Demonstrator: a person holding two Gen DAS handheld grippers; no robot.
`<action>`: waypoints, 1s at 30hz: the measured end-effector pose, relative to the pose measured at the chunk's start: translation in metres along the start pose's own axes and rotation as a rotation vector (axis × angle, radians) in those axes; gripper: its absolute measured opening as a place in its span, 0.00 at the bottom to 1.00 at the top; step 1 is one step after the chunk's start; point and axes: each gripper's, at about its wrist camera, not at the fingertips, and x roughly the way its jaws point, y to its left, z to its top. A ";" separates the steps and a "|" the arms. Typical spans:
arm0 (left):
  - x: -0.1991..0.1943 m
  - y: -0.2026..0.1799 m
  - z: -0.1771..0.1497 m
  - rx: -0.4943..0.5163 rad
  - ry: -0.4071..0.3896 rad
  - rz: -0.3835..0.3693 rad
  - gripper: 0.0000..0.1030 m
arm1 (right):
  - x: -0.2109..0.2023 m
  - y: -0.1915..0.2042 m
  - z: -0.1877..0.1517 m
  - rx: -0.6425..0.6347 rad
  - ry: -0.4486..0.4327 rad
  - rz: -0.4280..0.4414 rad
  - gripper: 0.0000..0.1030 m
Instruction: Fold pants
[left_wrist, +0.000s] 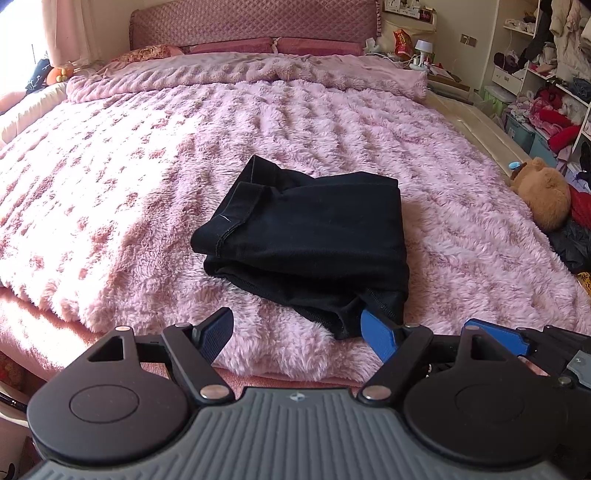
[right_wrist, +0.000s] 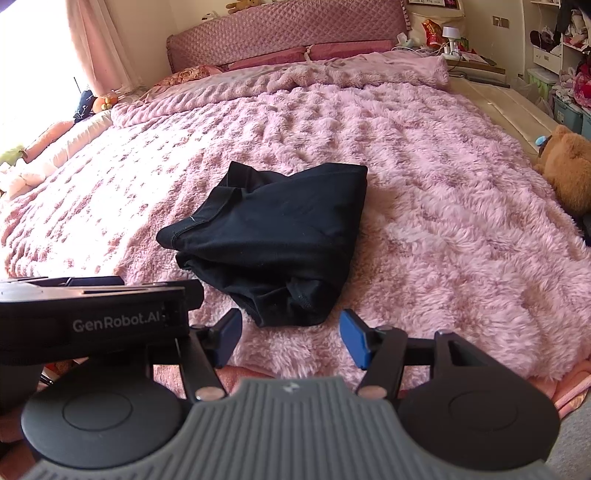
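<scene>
The left tool (left_wrist: 297, 334) hangs open-jawed and empty at the bed's (left_wrist: 110, 184) near edge, clear of the cloth. The black pants (left_wrist: 306, 236) lie folded compact near that edge, apparently finished. The right tool (right_wrist: 290, 336), also open and empty, hangs just short of them.

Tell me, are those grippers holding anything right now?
Nothing. Left gripper and right gripper are both open, short of the folded black pants.
</scene>
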 end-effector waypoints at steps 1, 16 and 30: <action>0.000 0.000 0.000 0.000 0.000 0.000 0.89 | 0.000 0.000 0.000 -0.001 0.002 -0.001 0.54; 0.001 0.002 -0.004 0.006 -0.007 0.007 0.89 | 0.002 0.001 -0.002 -0.008 0.010 -0.001 0.54; 0.001 0.004 -0.006 0.006 -0.006 0.007 0.89 | 0.001 0.003 -0.003 -0.015 0.010 -0.002 0.54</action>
